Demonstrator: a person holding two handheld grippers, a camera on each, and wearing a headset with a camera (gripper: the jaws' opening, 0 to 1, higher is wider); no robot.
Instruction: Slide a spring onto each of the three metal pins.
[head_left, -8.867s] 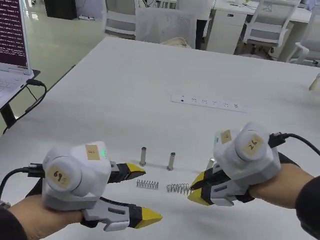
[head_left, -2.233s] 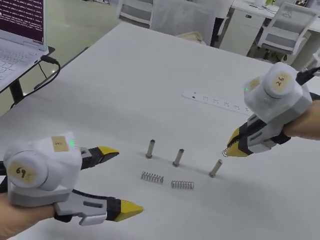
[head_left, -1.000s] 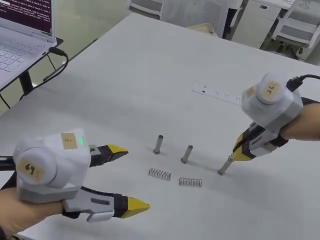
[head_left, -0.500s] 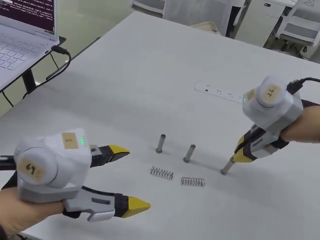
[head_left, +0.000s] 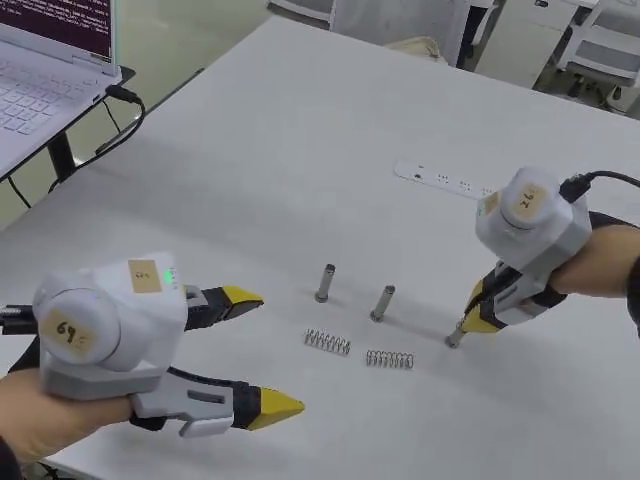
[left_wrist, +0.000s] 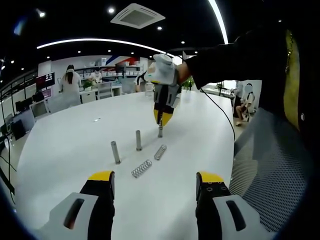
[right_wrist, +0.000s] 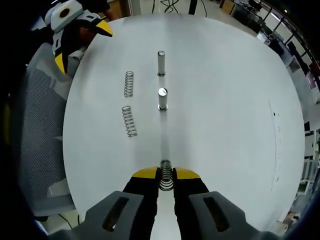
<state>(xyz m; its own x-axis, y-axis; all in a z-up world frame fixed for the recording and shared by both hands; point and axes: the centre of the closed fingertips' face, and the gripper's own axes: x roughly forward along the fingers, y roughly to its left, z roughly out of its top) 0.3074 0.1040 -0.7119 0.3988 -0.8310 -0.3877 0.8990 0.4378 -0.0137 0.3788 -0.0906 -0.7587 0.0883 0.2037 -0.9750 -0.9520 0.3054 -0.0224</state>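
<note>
Held spring (right_wrist: 165, 180) lower on third pin (head_left: 455, 339)

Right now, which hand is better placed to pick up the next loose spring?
Left. The left tool is open and free, and the loose springs lie on the table ahead of its jaws. The right tool is shut on a spring at the end pin, so it is busy.

Upright in a row on white desk (head_left: 250, 150): left steel pin (head_left: 326, 283), middle pin (head_left: 383, 302), right pin (head_left: 455, 338). Just before them lie left coil spring (head_left: 328, 342), right spring (head_left: 390, 358); third spring (right_wrist: 165, 182) in right gripper (right_wrist: 165, 172), over right pin.
</note>
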